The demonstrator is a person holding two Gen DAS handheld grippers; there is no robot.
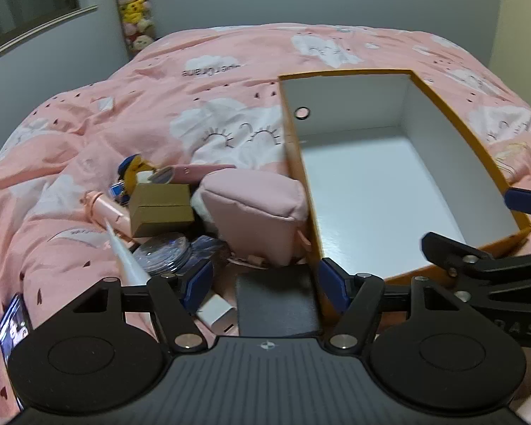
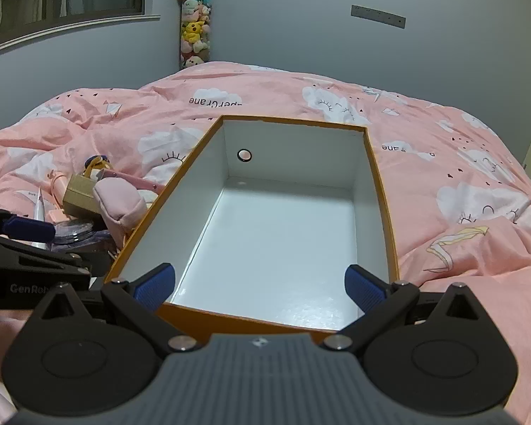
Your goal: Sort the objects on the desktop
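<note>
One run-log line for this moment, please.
left gripper: open, over black case | right gripper: open, over box | box: empty

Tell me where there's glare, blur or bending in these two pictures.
Right wrist view: soft glare on the orange-rimmed white cardboard box floor near its front edge; window sill bows from fisheye. Left wrist view: dimmer, box rim curves; the white cone-shaped object looks smeared.
</note>
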